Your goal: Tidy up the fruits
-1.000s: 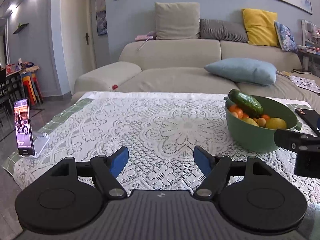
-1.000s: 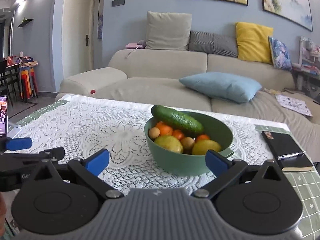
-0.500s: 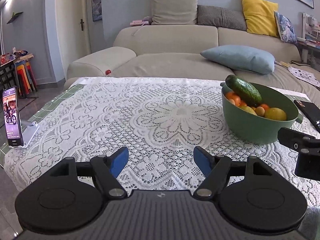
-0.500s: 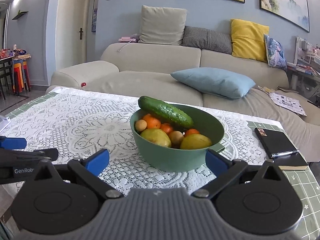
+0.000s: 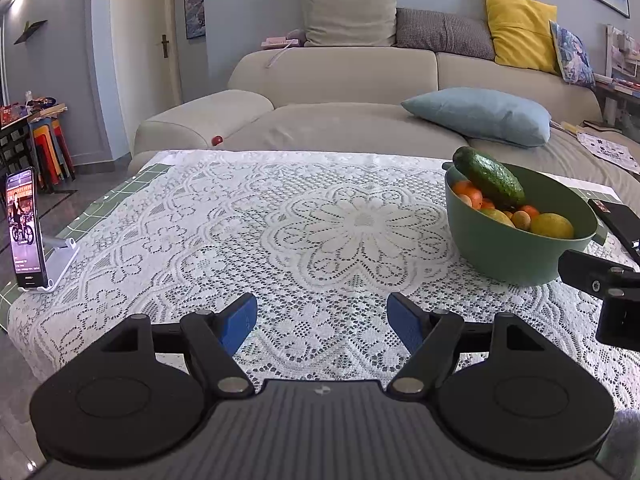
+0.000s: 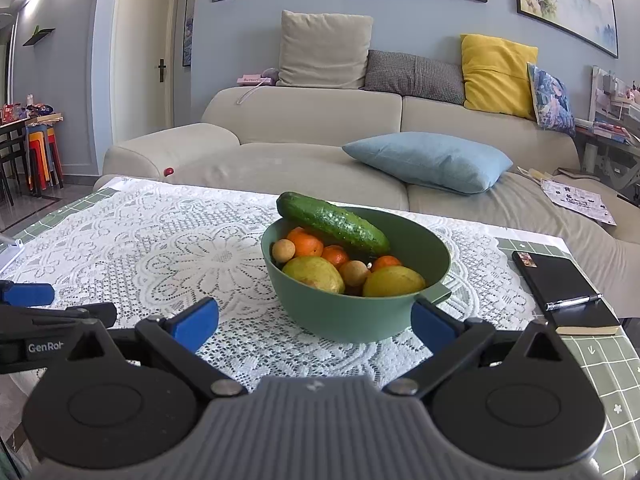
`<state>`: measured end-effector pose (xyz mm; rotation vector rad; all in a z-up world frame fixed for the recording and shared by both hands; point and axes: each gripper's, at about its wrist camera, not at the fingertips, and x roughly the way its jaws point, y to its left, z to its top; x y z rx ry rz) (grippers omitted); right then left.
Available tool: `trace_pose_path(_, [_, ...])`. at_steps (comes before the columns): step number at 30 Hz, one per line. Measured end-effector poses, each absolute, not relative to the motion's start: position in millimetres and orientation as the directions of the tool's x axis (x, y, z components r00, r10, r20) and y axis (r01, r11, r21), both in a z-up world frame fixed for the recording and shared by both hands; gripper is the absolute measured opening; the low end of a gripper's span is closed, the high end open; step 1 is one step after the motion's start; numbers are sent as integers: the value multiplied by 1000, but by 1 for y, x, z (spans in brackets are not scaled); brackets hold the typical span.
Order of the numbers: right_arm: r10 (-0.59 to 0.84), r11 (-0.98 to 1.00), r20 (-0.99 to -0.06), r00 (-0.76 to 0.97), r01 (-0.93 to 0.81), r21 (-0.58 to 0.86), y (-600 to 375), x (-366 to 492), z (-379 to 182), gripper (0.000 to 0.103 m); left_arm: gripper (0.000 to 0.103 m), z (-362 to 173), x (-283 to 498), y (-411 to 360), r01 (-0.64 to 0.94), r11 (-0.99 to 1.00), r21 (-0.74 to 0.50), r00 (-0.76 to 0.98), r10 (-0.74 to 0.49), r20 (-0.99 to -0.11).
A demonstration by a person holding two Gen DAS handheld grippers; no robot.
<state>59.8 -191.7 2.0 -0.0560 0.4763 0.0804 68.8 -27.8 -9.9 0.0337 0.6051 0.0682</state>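
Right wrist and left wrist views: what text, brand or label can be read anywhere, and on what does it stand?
"GenRob", cut off at the edge, on the left tool's black body.
Pink box on the sofa back: lettering too blurred to read.
Phone screen on its stand: text too small.
Papers on the sofa: print too small.
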Motion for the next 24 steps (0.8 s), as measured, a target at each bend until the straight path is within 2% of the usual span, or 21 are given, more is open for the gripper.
trace_pose_path(24, [60, 995, -465, 884, -90, -44, -191, 60, 1, 99, 87, -6, 68, -28, -55, 998, 39, 823, 68, -564])
